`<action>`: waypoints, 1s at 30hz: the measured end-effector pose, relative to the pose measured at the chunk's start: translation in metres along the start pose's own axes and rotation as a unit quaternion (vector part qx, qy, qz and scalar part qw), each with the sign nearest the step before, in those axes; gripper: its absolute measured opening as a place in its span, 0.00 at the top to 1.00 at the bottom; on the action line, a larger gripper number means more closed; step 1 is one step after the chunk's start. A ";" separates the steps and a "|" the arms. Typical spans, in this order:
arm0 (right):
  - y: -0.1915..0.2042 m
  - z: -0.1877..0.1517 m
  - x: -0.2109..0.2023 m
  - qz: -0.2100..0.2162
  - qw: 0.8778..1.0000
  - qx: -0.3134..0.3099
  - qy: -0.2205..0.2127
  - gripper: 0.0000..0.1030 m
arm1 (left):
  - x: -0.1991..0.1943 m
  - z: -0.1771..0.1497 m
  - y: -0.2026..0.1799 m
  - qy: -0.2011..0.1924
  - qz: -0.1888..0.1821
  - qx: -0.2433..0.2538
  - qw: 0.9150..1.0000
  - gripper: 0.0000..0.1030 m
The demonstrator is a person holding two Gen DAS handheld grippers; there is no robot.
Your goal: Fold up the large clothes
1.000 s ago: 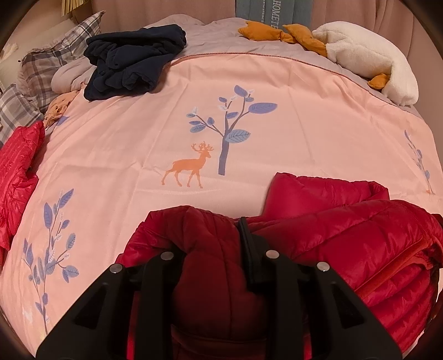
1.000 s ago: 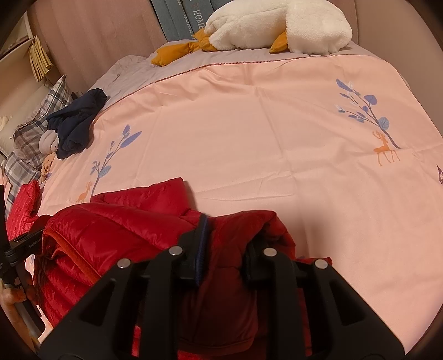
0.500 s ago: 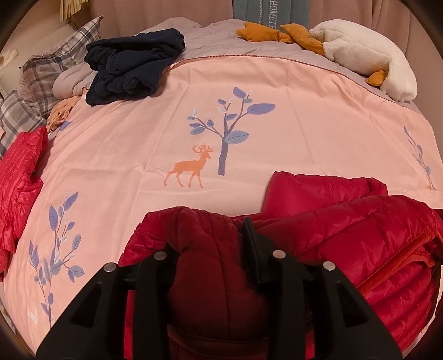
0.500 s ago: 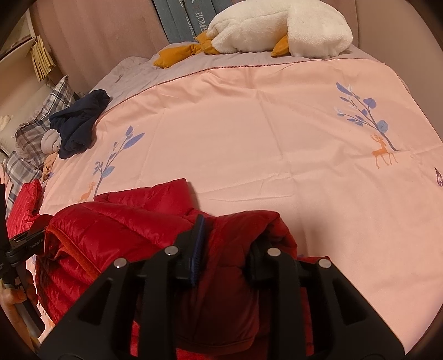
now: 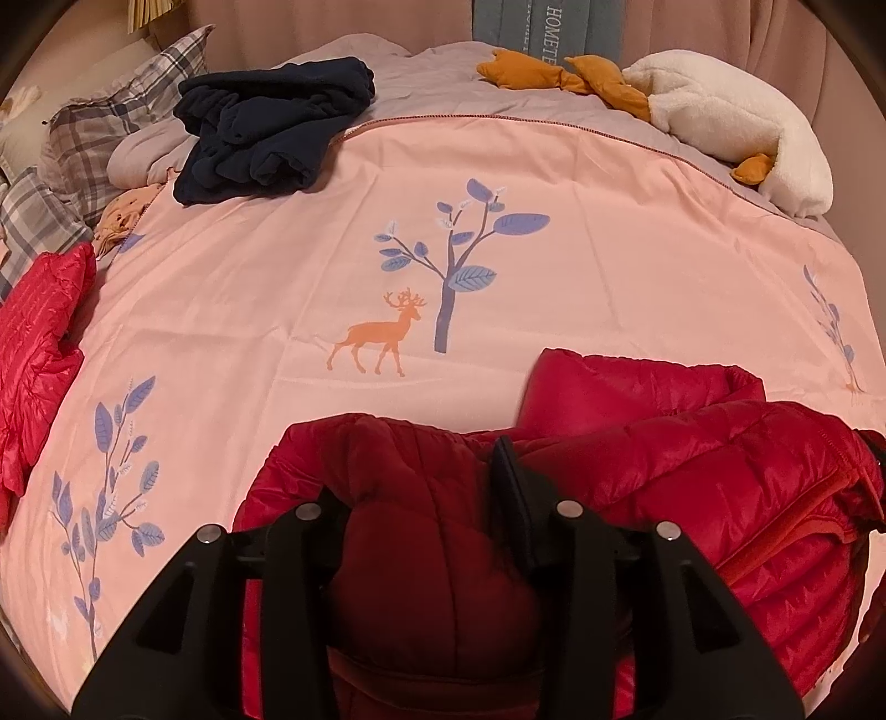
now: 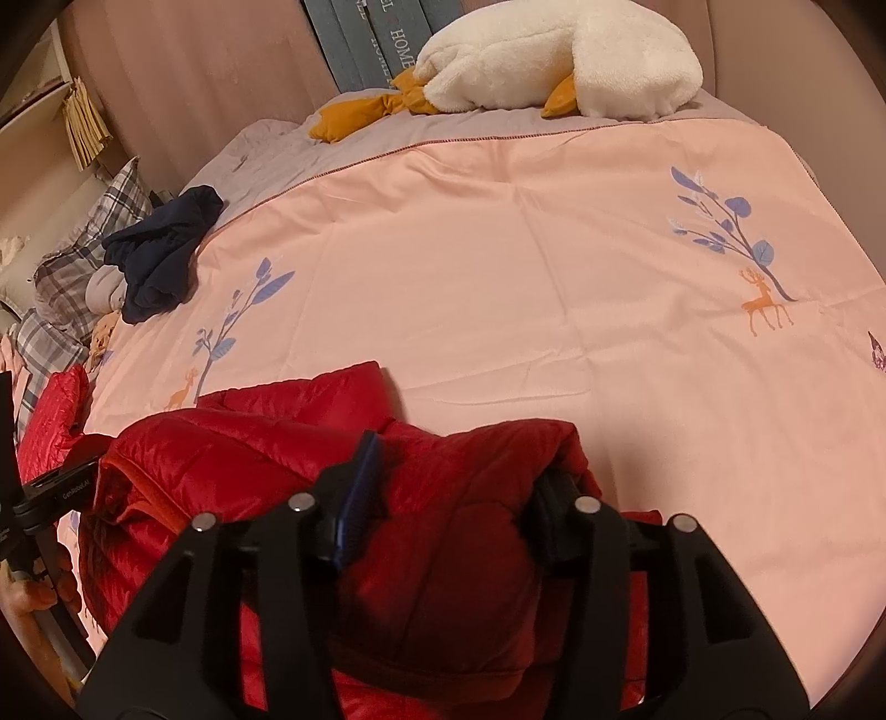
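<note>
- Left gripper (image 5: pixel 421 498): jaws pinching a thick bunch of the red jacket (image 5: pixel 692 487); padding bulges up between the fingers and hides the left fingertip.
- Right gripper (image 6: pixel 459 487): jaws likewise clamped on a fold of the same jacket (image 6: pixel 249 443); a blue-edged pad shows on its left finger (image 6: pixel 360 482).
- Jacket location: near edge of the bed, bunched between the two grippers. In the left view it spreads from 6 o'clock toward 4 o'clock; in the right view from 6 toward 8 o'clock. A flat folded part pokes out on the far side, lying on the cover.
- An orange-lined edge of the jacket shows at 4 o'clock in the left view.
- At 8 o'clock in the right view, part of the other black tool and some skin beside it; too cropped to say more.
- Cover (image 5: pixel 609 232): pink, printed with blue trees and orange deer, lightly creased.
- Second red garment (image 5: pixel 39 343): at 9 o'clock in the left view, on the bed's edge, well apart from the held jacket.
- Navy garment (image 5: pixel 266 133): heaped at 11 o'clock, partly on the cover, partly on a grey sheet (image 5: pixel 421 88).
- Plaid pillow (image 5: pixel 111 127): just beside the navy heap, further toward 10 o'clock.
- White plush (image 6: pixel 559 61): at the head of the bed, with orange parts, lying on the grey sheet.
- Grey-blue cushions (image 6: pixel 365 39) with lettering stand behind the plush against the wall.
</note>
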State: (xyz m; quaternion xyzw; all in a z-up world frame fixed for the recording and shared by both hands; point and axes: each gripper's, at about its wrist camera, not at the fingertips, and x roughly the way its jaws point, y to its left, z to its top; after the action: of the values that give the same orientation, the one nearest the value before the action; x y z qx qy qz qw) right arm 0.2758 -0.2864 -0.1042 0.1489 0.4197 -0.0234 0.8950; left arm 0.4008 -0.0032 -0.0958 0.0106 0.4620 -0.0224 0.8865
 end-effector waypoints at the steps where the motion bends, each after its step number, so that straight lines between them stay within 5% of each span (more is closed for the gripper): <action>1: 0.000 0.000 0.000 0.000 1.000 0.000 0.000 0.51 | 0.000 0.000 0.000 0.000 0.000 0.000 1.000 0.58; 30: 0.000 0.002 -0.003 -0.004 1.000 0.001 -0.004 0.34 | -0.009 0.001 0.007 -0.012 -0.019 -0.031 0.999 0.44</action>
State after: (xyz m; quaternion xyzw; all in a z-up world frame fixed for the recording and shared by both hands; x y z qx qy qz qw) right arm 0.2752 -0.2877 -0.1007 0.1482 0.4171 -0.0280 0.8962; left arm 0.3968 0.0044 -0.0876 -0.0264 0.4516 -0.0252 0.8915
